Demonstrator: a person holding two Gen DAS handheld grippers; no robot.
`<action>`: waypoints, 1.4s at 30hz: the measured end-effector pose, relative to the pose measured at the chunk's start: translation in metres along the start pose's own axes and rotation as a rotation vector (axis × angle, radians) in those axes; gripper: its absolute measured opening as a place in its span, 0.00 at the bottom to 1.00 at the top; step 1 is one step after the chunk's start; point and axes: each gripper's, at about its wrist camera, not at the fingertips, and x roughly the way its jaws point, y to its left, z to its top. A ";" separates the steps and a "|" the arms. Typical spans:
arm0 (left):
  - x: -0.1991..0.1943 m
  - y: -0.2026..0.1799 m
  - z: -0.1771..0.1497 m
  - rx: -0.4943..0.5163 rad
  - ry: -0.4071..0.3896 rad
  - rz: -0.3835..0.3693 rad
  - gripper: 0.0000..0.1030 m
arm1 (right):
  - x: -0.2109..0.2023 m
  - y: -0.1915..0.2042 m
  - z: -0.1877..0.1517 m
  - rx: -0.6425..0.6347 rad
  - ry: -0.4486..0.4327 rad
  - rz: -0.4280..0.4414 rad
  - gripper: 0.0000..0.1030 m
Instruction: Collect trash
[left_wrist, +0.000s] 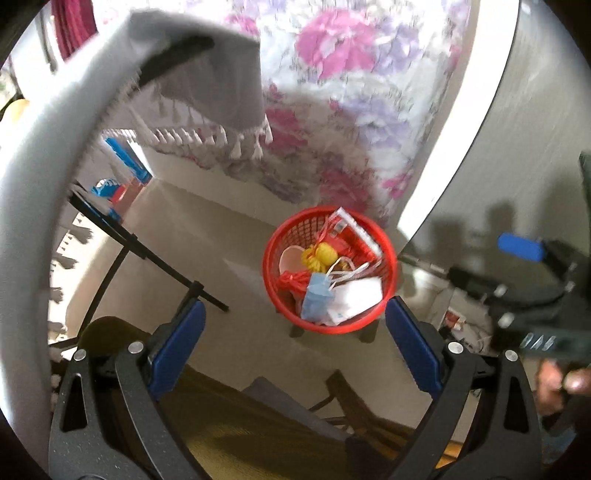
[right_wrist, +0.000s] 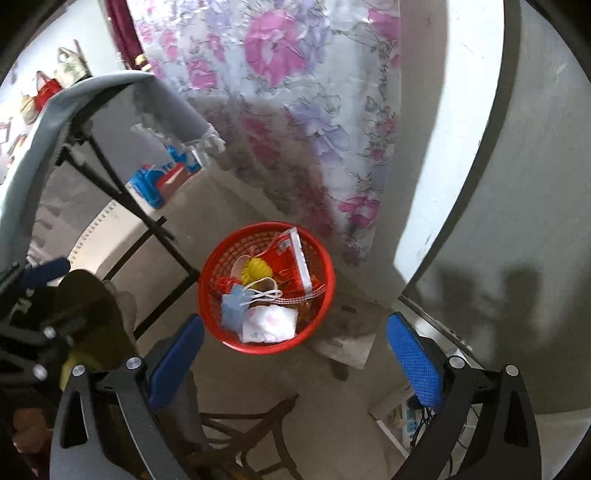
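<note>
A red mesh basket (left_wrist: 280, 236) stands on a low stool below both grippers; it also shows in the right wrist view (right_wrist: 221, 254). It holds trash: a white face mask (right_wrist: 269, 323), a blue mask (left_wrist: 316, 301), a yellow netted item (left_wrist: 321, 254), red wrapping and a clear packet. My left gripper (left_wrist: 295, 343) is open and empty, held high above the basket. My right gripper (right_wrist: 295, 358) is open and empty too, above the basket's near side. The right gripper also appears at the right edge of the left wrist view (left_wrist: 532, 266).
A table with a grey fringed cloth (left_wrist: 207, 85) and black folding legs (right_wrist: 140, 218) stands at the left. A floral curtain (right_wrist: 295, 110) hangs behind the basket. Blue and red toys (right_wrist: 162, 181) lie on the floor. A grey wall (right_wrist: 535, 184) is on the right.
</note>
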 end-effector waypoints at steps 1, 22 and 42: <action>-0.006 -0.002 0.000 -0.008 -0.012 0.007 0.91 | -0.004 0.000 -0.001 -0.012 -0.009 0.004 0.94; -0.054 -0.016 -0.010 -0.044 -0.114 0.095 0.91 | -0.018 0.004 -0.005 -0.110 -0.008 0.001 0.94; -0.049 -0.006 -0.013 -0.065 -0.101 0.127 0.91 | -0.028 0.019 -0.002 -0.165 -0.046 0.012 0.94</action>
